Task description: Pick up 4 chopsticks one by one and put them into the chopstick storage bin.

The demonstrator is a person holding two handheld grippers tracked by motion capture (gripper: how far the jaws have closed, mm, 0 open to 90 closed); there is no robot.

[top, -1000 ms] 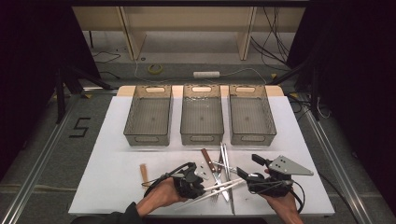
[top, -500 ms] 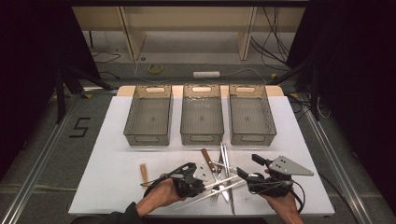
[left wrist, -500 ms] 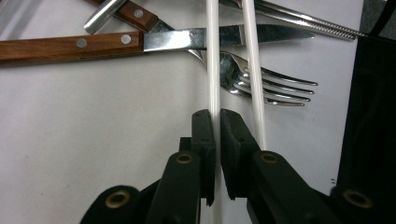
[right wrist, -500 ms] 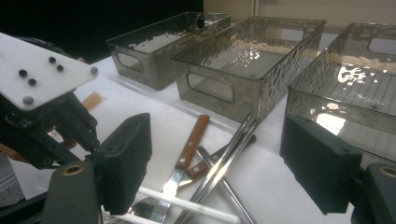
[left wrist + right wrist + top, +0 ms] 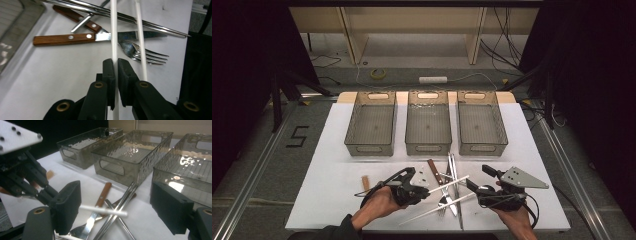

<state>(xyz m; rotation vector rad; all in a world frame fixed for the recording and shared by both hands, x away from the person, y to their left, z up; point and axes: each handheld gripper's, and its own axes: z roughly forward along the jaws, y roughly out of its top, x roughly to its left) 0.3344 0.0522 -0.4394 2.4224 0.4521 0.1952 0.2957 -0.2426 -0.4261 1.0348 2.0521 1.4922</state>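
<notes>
Near the surface's front edge, the left tool point(image 5: 115, 65) pinched a white chopstick point(image 5: 113, 30), seemingly light, stiff and slippery, near one end, while the right tool point(image 5: 117, 206) stood open.

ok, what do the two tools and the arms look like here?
Both are black, hand-held two-jaw units. The left tool has slim flat jaws, brass-coloured rivets and a black cable looping back past the hand. The right tool has blocky square pads and a grey three-cornered plate dotted with screws. A dark sleeve covers the left forearm.
</notes>
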